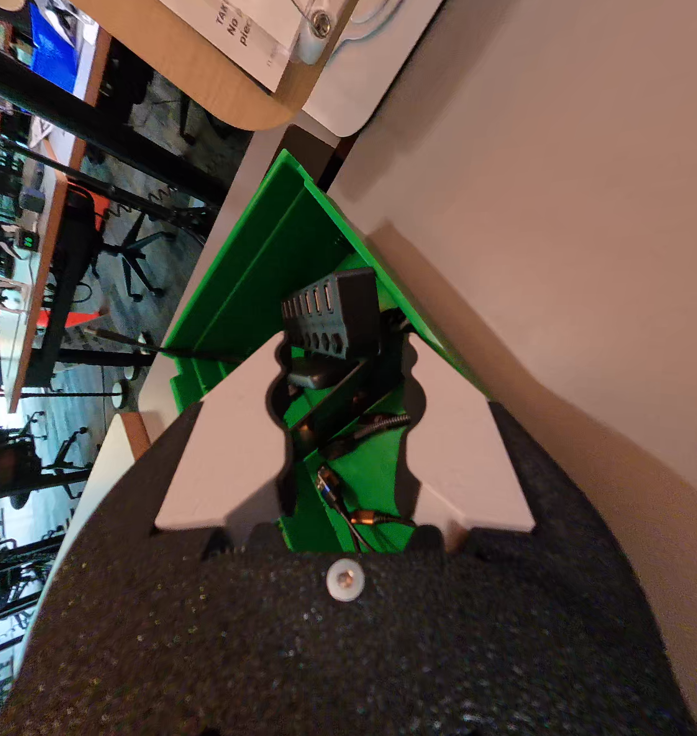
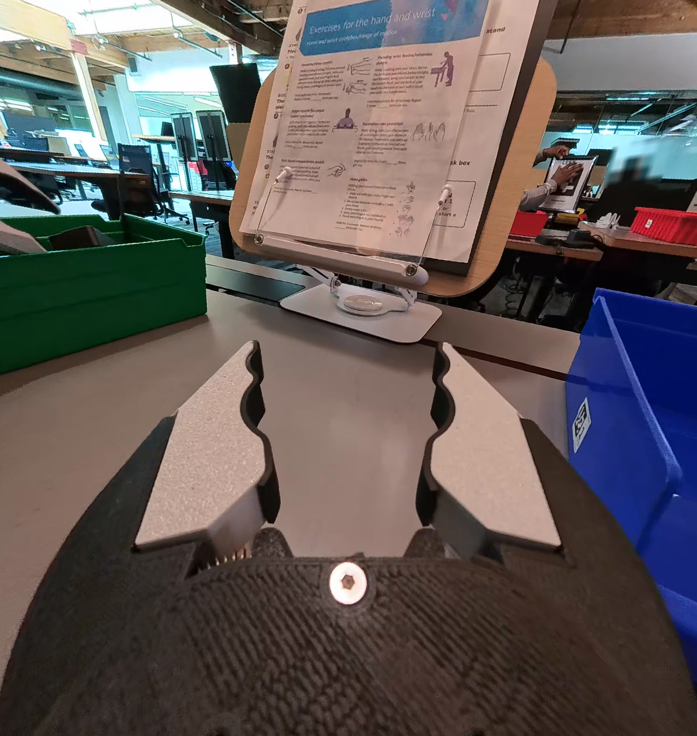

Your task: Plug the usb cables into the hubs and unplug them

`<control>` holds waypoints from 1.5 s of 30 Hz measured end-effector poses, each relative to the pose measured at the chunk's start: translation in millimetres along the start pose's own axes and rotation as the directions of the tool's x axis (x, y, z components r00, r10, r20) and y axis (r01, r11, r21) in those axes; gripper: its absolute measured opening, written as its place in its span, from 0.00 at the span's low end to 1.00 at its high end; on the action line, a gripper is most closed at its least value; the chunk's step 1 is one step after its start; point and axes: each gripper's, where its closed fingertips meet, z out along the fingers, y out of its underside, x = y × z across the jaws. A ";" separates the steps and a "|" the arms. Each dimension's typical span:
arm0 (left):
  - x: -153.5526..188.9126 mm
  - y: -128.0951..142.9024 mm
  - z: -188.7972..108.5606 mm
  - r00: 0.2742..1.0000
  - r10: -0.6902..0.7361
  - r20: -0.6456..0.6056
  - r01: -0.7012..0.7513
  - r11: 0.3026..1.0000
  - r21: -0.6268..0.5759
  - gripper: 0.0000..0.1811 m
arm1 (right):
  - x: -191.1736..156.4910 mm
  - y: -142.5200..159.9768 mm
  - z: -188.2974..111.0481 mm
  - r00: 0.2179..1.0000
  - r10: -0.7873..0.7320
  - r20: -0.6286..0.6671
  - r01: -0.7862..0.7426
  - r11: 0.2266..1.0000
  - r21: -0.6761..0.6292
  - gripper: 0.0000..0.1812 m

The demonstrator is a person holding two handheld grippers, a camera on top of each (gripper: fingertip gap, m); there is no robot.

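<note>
In the left wrist view my left gripper [image 1: 344, 342] is open and empty, held over the inside of a green bin [image 1: 251, 278]. A grey multi-port USB hub [image 1: 330, 314] lies in the bin just past the fingertips. A flat black hub [image 1: 338, 402] lies between the fingers. Cables lie on the bin floor: a blue-tipped USB plug [image 1: 327, 482], a copper-coloured plug [image 1: 362, 517] and a braided cable [image 1: 382, 422]. My right gripper [image 2: 346, 358] is open and empty, low over the bare table [image 2: 100, 438]. The green bin [image 2: 92, 286] stands to its left.
A document stand with printed sheets [image 2: 378, 159] stands on the table straight ahead of the right gripper. A blue bin [image 2: 637, 398] stands close on its right. Grey parts of the left gripper [image 2: 4, 223] show over the green bin. Desks, chairs and red trays [image 2: 673, 227] lie beyond.
</note>
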 end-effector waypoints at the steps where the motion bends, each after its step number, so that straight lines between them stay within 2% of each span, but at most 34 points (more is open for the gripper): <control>1: -0.5 0.4 6.0 1.000 -0.009 -0.002 0.009 1.000 -0.005 0.28 | 0.6 0.0 0.0 1.000 0.004 -0.001 -0.004 1.000 0.000 0.47; 8: -5.2 0.3 26.0 0.999 -0.031 0.037 0.031 1.000 -0.001 0.24 | -2.9 0.0 1.3 0.999 0.041 0.020 -0.040 0.999 -0.007 0.46; 9: -8.2 0.8 24.7 0.997 -0.047 0.061 0.047 0.999 -0.002 0.20 | -4.4 0.5 1.6 0.999 0.038 0.024 -0.037 0.999 -0.010 0.47; 12: -48.2 7.7 8.2 0.943 -0.053 0.328 0.060 0.998 -0.014 0.19 | -6.5 1.2 1.9 0.999 0.031 0.030 -0.031 0.999 -0.011 0.47; 13: -50.5 9.9 8.3 0.941 -0.062 0.332 0.070 0.997 -0.014 0.19 | -6.9 1.5 2.2 0.999 0.032 0.032 -0.032 0.999 -0.013 0.47; 15: -35.5 13.6 20.3 0.972 -0.116 0.203 0.122 0.992 -0.018 0.19 | -7.5 2.4 2.9 0.998 0.044 0.037 -0.043 0.999 -0.015 0.46; 16: -26.5 16.5 27.1 0.981 -0.140 0.132 0.146 0.989 -0.037 0.27 | -8.0 2.9 3.0 0.998 0.048 0.040 -0.047 0.999 -0.017 0.46; 18: -19.6 15.5 33.9 0.985 -0.157 0.076 0.160 0.986 -0.036 0.17 | -8.4 2.4 2.5 0.998 0.045 0.041 -0.044 0.999 -0.015 0.46; 23: -36.2 16.7 47.0 0.976 -0.013 0.218 0.035 0.995 -0.098 0.14 | -10.2 2.0 1.9 0.997 0.051 0.054 -0.050 0.999 -0.017 0.45; 27: -46.1 18.9 48.2 0.960 -0.001 0.280 0.028 0.995 -0.091 0.12 | -18.0 -5.1 -0.5 0.989 0.105 0.107 -0.106 0.994 0.001 0.45; 30: -53.2 -4.0 18.7 0.949 -0.072 0.306 0.060 0.997 0.047 0.11 | -25.5 -12.4 -2.7 0.974 0.151 0.171 -0.157 0.987 0.026 0.47; 34: -74.0 -52.5 -51.7 0.925 -0.138 0.353 0.040 0.962 0.271 0.11 | -39.8 -13.3 -2.4 0.919 0.284 0.274 -0.294 0.956 -0.005 0.46; 40: -107.9 -112.9 -164.1 0.885 -0.283 0.369 0.022 0.817 0.576 0.11 | -51.2 -10.9 -2.7 0.867 0.362 0.343 -0.369 0.928 -0.046 0.43; 43: -105.7 -134.1 -204.0 0.892 -0.289 0.349 -0.029 0.732 0.680 0.11 | -55.5 -14.3 -4.5 0.823 0.416 0.387 -0.427 0.902 -0.061 0.43; 45: -97.7 -144.2 -219.8 0.889 -0.250 0.384 -0.105 0.705 0.701 0.11 | -57.6 -15.3 -4.8 0.786 0.461 0.412 -0.474 0.877 -0.078 0.43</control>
